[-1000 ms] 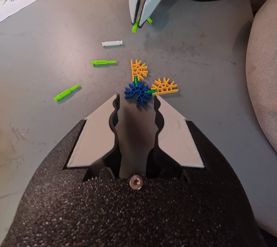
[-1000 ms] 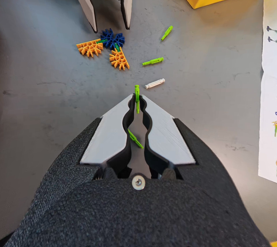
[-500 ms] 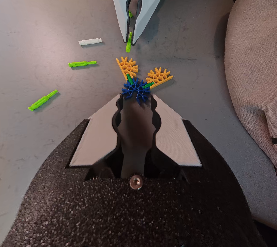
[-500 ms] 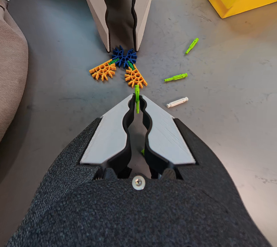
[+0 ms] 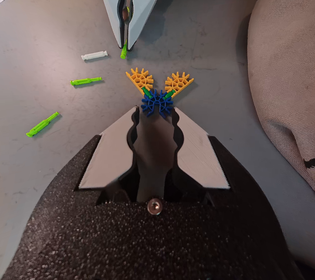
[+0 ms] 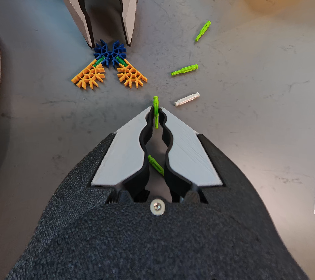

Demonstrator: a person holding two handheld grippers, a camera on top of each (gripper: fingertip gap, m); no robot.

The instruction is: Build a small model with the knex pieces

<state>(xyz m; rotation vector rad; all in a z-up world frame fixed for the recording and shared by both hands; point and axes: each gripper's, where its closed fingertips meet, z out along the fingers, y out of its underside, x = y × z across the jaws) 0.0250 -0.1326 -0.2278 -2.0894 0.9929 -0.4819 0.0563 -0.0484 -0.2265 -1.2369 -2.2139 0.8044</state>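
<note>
Lime-green rod sits pinched in the right claw, now nearer the blue hub on the worktop; the left claw, spread open, has closed in to straddle that hub.

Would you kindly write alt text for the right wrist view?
The right gripper is shut on a light green rod above a grey table. Ahead, the open left gripper straddles a blue connector joined to two orange connectors; loose rods lie to the right.
</note>
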